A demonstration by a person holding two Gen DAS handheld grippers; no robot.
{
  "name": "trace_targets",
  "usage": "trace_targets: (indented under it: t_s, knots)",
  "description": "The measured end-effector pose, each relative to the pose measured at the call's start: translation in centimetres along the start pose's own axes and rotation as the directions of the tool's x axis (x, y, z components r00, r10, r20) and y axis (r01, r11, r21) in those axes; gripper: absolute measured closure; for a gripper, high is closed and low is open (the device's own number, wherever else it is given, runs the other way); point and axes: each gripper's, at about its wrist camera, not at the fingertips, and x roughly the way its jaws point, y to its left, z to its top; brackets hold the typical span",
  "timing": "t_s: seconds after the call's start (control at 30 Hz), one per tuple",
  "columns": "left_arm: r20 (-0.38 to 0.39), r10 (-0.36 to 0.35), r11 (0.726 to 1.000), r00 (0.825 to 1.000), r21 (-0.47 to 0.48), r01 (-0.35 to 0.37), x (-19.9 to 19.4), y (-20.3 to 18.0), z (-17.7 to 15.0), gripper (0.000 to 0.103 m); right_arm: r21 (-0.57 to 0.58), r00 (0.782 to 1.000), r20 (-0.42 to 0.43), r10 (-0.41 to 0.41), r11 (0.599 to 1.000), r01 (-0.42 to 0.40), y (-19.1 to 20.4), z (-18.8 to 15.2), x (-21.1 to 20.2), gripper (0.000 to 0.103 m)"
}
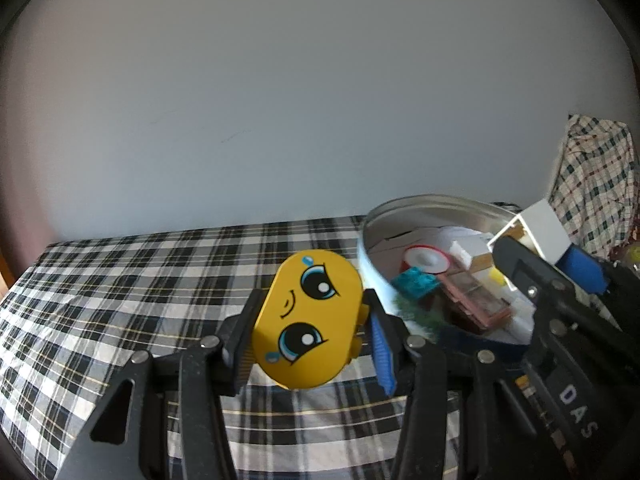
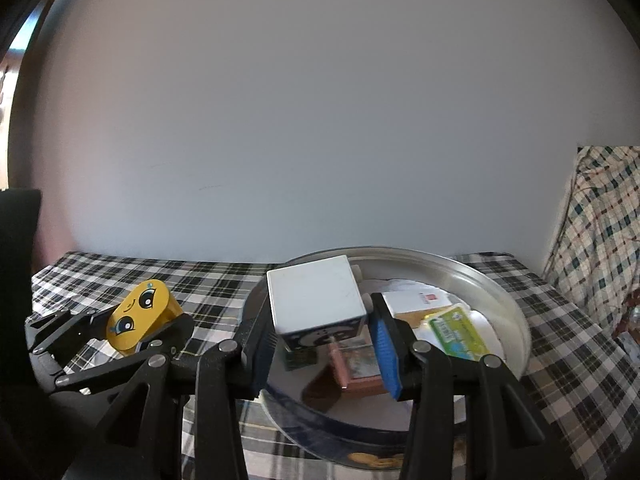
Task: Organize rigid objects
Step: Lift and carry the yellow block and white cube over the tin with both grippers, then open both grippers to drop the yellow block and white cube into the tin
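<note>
A yellow oval plastic block printed with a cartoon face (image 1: 308,318) was held clamped between the black fingers of the left hand-held gripper (image 1: 310,338), raised clear of the black-and-white checked cloth (image 1: 120,292) covering the surface. In the left wrist view the block's face was turned toward the camera, one blue pad pressed to its right edge and the dark pad to its left.

Just to the right, a white box with a dark patterned front (image 2: 316,300) was gripped by the right hand-held gripper (image 2: 324,344), its jaws closed on the box's two sides. The box was held above the near part of a round silver metal tin with a dark blue outer wall (image 2: 508,308), which rested on the checked cloth.

Inside the tin several small items were seen lying together: a green-and-yellow printed packet (image 2: 456,332), a flat white carton with a red mark (image 2: 412,300), and a brown-and-pink framed case (image 2: 356,368) partly hidden under the held box. From the left wrist view a red-rimmed white round lid (image 1: 426,260) and a teal block (image 1: 416,282) were also visible in the tin.

The two hand-held grippers were seen side by side, the left one beside the tin's left rim. A plain pale wall (image 2: 320,120) filled the background, and a hanging checked fabric (image 2: 600,240) was seen at the right edge.
</note>
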Motion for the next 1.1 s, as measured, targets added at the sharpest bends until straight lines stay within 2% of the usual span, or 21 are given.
trace_targets:
  t_s: [0.43, 0.8, 1.1]
  knots:
    - [0.009, -0.075, 0.996, 0.997, 0.044, 0.075, 0.9, -3.7, 1.4, 0.055, 0.047, 0.997, -0.010, -0.075, 0.996, 0.076, -4.2, 0.3, 0.6, 0.056]
    - [-0.044, -0.139, 0.989, 0.989, 0.044, 0.141, 3.4, -7.5, 2.9, 0.055, 0.105, 0.989, -0.039, -0.144, 0.983, 0.147, -7.9, 1.0, 2.0, 0.056]
    - [-0.111, -0.175, 0.982, 0.978, 0.049, 0.181, 5.2, -9.0, 4.5, 0.055, 0.116, 0.986, -0.056, -0.156, 0.980, 0.162, -10.0, 2.2, 3.4, 0.056]
